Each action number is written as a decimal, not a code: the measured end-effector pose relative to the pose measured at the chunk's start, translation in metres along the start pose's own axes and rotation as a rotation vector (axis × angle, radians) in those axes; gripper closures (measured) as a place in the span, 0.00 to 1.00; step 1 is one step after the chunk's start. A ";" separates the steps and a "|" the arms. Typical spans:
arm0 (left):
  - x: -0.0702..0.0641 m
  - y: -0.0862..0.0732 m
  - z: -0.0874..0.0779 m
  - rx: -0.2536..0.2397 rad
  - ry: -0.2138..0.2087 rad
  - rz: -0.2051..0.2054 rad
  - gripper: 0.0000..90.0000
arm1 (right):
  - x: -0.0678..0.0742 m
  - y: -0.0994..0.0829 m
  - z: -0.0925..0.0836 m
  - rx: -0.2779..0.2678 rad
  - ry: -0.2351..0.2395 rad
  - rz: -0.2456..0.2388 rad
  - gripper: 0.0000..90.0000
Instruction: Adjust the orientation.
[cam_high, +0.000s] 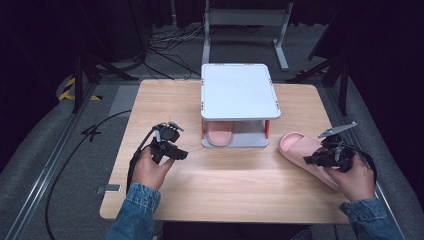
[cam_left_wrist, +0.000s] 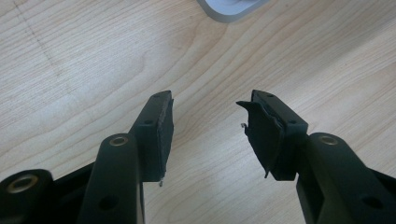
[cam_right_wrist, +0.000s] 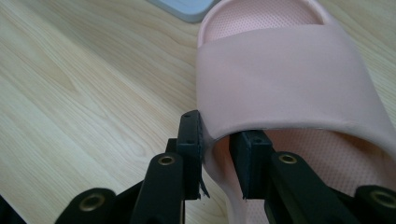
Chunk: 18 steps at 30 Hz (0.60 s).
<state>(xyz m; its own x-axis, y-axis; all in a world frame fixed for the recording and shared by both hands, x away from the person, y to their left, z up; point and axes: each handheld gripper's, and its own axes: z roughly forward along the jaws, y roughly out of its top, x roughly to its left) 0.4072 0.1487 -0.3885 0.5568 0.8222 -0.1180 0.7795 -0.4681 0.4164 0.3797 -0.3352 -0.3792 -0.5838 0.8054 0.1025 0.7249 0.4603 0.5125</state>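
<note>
Pink slipper (cam_high: 300, 148) lies diagonal, toe toward the rack (cam_high: 240, 92); right gripper (cam_right_wrist: 215, 154) clamped on its side wall; left gripper (cam_left_wrist: 208, 123) jaws apart.

We see a light wooden worktop (cam_high: 240, 175) with rounded corners, its grain running lengthwise, standing on a grey carpeted floor (cam_high: 35, 165). Beyond its far edge stands a grey metal frame (cam_high: 245, 20) with two legs and flat feet. Black cables (cam_high: 165, 45) lie tangled on the floor to the left of that frame. Dark curtains (cam_high: 380, 45) close in the room on both sides and at the back, leaving the surroundings dim. A strip of yellow and black tape (cam_high: 67, 90) marks the floor at the far left, beside a black stand leg (cam_high: 79, 85). The light falls evenly from above on the wood.
</note>
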 end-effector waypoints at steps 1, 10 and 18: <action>0.000 0.000 0.000 0.000 0.000 0.000 0.57 | 0.002 0.001 -0.001 -0.011 0.006 0.002 0.82; 0.000 0.003 -0.001 -0.009 -0.002 0.002 0.57 | 0.026 0.012 -0.002 -0.074 0.056 -0.023 0.82; 0.001 -0.001 -0.003 -0.010 0.000 -0.002 0.57 | 0.041 0.023 0.008 -0.107 0.089 -0.058 0.81</action>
<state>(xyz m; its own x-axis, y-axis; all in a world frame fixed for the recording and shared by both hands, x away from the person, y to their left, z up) 0.4066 0.1510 -0.3865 0.5551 0.8232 -0.1191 0.7777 -0.4628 0.4255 0.3756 -0.2887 -0.3700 -0.6572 0.7400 0.1432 0.6486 0.4584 0.6076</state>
